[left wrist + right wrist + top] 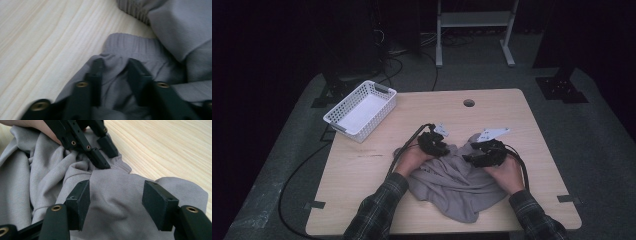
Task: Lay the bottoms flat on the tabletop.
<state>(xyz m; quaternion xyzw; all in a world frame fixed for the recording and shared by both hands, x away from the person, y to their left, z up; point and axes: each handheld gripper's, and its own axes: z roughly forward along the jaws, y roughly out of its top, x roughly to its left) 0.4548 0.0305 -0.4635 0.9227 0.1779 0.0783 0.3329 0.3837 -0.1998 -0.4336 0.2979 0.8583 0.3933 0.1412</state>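
Observation:
A crumpled grey garment [452, 186] lies at the front middle of the wooden table [362, 167]. My left gripper [443, 149] rests on its upper left part. In the left gripper view that gripper [113, 64] has its jaws narrowed on a fold of the garment [175, 25] just behind a ribbed hem. My right gripper [468, 157] sits at the cloth's upper right. Its jaws [116, 195] stand wide apart, open over the garment [25, 170], which bulges up between them. The left gripper [106, 155] appears beyond them, pinching the hem.
A white plastic basket [357, 131] stands at the table's back left corner. A round hole [469, 103] is in the tabletop near the back edge. A black cable [302, 172] trails off the left side. Bare wood lies left and right of the garment.

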